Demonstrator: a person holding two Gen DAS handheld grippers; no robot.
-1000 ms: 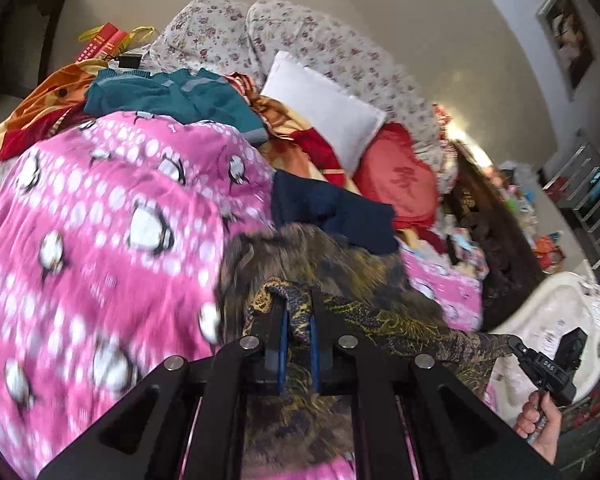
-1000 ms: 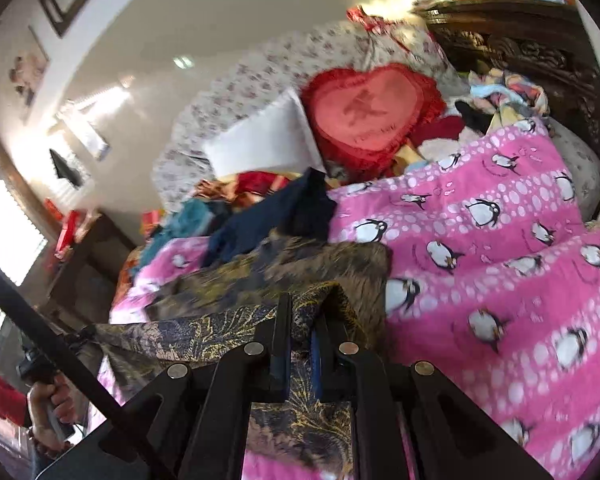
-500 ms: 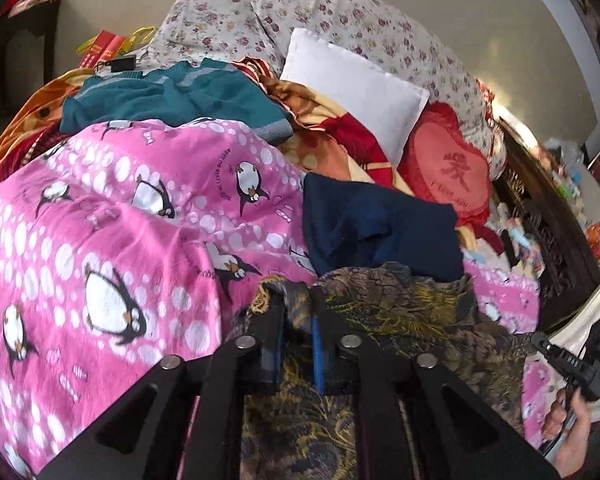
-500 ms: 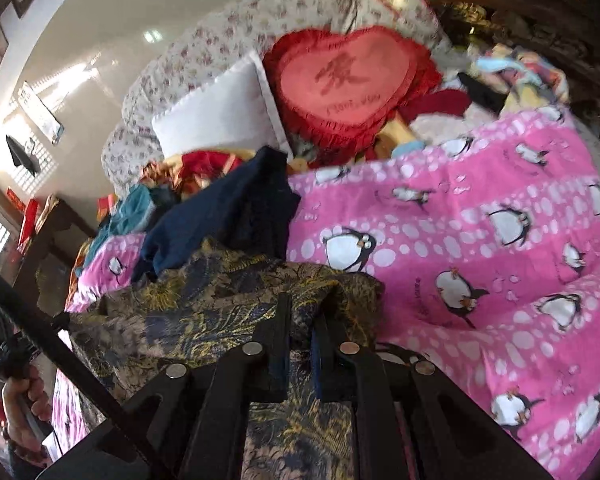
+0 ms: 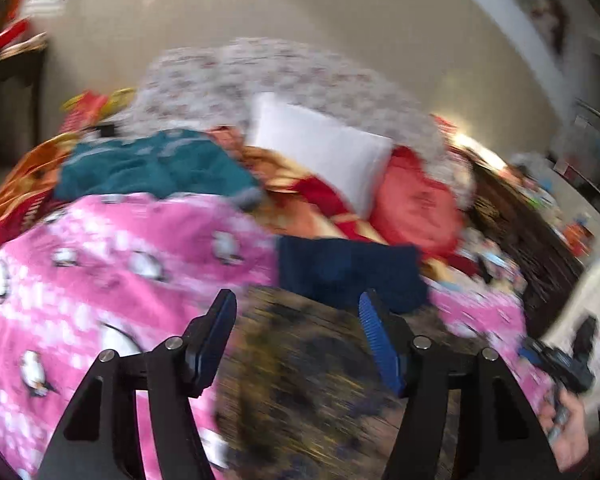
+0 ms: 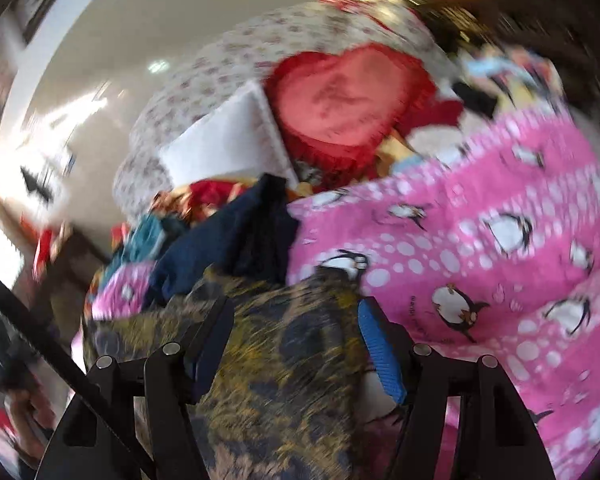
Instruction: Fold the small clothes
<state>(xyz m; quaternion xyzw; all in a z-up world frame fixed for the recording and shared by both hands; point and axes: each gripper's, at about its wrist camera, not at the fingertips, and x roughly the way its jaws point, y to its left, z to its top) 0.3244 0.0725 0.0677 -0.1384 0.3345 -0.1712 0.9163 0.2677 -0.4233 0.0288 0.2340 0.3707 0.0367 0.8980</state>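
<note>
**Both claws let go — fold laid down, time to check it**

Both views are pretty smeared with motion blur, so take the fine detail with a pinch of salt. The left gripper (image 5: pixel 297 314) has its jaws spread wide apart with nothing between them, and the right gripper (image 6: pixel 295 322) is the same — wide open, empty. The dark brown-and-gold patterned garment (image 6: pixel 283 352) lies on the pink penguin-print blanket (image 6: pixel 480 260), right below and in front of both claws. Its far edge sits up against a folded navy blue cloth (image 5: pixel 348 272); I can't tell if they overlap or just touch.

My read: this is the release step of a fold. The patterned piece looks laid down in a rough doubled-up heap, though the blur hides whether the edges line up.

Next move, I'd guess, calls for either a second fold or a tidy-up. That means picking a clean edge or corner of the patterned garment, coming down with the jaws open, and pinching only its top layer — not the blanket underneath, which is soft and would bunch up easily. The navy cloth is close enough to get snagged too.

Further back there's a white square pillow (image 5: pixel 320 152) and a red heart-shaped cushion (image 6: pixel 348 96), both well clear of the work.
</note>
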